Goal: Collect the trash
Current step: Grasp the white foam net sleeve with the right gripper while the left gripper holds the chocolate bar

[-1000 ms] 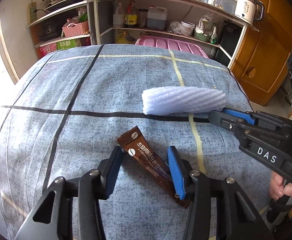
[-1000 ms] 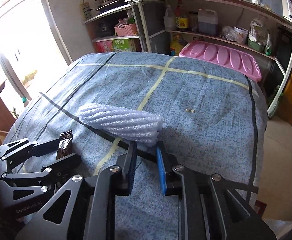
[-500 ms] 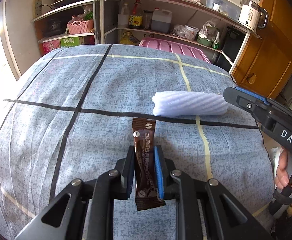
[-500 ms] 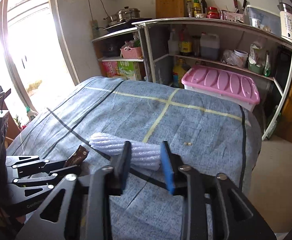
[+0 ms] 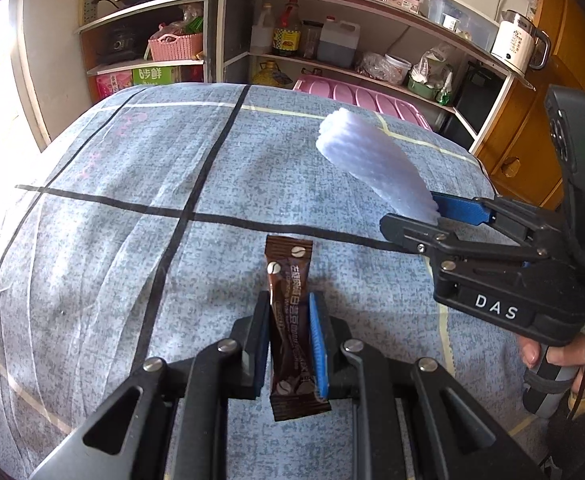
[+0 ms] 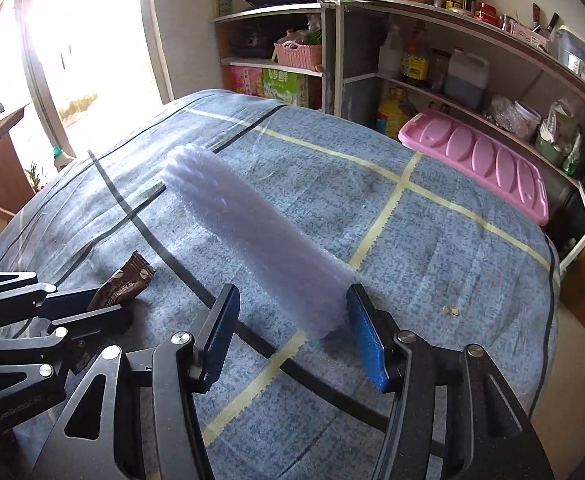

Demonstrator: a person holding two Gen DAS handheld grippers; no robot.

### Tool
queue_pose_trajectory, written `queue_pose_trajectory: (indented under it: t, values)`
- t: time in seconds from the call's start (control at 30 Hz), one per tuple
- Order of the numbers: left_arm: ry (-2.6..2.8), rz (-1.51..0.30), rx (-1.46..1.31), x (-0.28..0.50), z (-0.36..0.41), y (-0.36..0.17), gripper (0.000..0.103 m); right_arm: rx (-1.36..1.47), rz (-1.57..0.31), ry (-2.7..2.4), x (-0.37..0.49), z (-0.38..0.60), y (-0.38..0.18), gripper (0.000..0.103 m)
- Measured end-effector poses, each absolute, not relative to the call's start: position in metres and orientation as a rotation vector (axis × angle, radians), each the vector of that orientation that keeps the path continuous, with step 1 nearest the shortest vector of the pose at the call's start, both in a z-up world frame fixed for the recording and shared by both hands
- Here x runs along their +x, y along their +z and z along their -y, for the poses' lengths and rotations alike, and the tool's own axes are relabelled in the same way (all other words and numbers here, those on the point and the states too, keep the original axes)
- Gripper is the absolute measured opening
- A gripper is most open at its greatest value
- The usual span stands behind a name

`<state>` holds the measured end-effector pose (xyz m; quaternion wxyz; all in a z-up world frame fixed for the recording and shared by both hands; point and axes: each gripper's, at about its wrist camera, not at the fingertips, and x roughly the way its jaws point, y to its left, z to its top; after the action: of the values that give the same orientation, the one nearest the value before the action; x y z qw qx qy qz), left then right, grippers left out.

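Clamping a brown coffee sachet (image 5: 292, 344) tight in my left tongs (image 5: 288, 300); my right tongs (image 6: 292, 292), jaws just opening, loosely straddle a white foam roll (image 6: 252, 232), unclenched.

Surface draped in a blue mottled cloth (image 6: 432, 248) crossed by black and pale yellow lines. Two small pale crumbs (image 6: 450, 311) lie directly on it

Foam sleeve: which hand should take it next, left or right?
Right. The right gripper has just been opening its jaws, and they already straddle the near end of the foam sleeve, with one pad clear of it. The left gripper is shut on the coffee sachet, so it's occupied.
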<state>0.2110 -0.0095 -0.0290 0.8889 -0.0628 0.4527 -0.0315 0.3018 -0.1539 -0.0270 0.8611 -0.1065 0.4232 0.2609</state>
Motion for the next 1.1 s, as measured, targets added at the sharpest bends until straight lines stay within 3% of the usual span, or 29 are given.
queue_pose_trajectory:
  t: [0.07,0.1,0.17,0.27,0.43,0.5,0.57,0.63,0.97,1.0,1.07,1.1]
  values:
    - [-0.067,-0.939,-0.134,0.211,0.009,-0.029,0.02,-0.232,-0.897,0.54,0.303,0.153,-0.029,0.034]
    - [-0.067,-0.938,-0.135,0.211,0.009,-0.029,0.02,-0.23,-0.898,0.543,0.302,0.152,-0.029,0.03]
    - [-0.067,-0.936,-0.135,0.212,0.009,-0.029,0.02,-0.231,-0.898,0.53,0.302,0.152,-0.029,0.009]
    - [-0.068,-0.934,-0.136,0.211,0.009,-0.029,0.02,-0.229,-0.902,0.533,0.302,0.151,-0.03,0.003]
    - [-0.084,-0.934,-0.162,0.21,0.004,-0.028,0.02,-0.257,-0.895,0.551,0.292,0.154,-0.017,0.003]
    - [-0.088,-0.935,-0.165,0.208,0.0,-0.028,0.02,-0.337,-0.814,0.552,0.28,0.151,0.001,0.012]
    - [-0.089,-0.936,-0.175,0.207,-0.005,-0.027,0.02,-0.382,-0.749,0.575,0.274,0.142,0.016,0.048]
    - [-0.079,-0.936,-0.176,0.206,-0.01,-0.027,0.02,-0.395,-0.721,0.625,0.276,0.128,0.023,0.059]
    - [-0.052,-0.936,-0.199,0.201,-0.034,-0.029,0.02,-0.44,-0.875,0.652,0.329,0.073,-0.029,0.057]
    - [-0.053,-0.936,-0.201,0.201,-0.034,-0.03,0.02,-0.407,-0.88,0.649,0.329,0.075,-0.027,0.054]
    - [-0.05,-0.934,-0.202,0.202,-0.035,-0.029,0.02,-0.409,-0.878,0.603,0.33,0.079,-0.028,0.03]
    - [-0.046,-0.932,-0.194,0.202,-0.033,-0.029,0.02,-0.4,-0.879,0.59,0.33,0.083,-0.027,0.026]
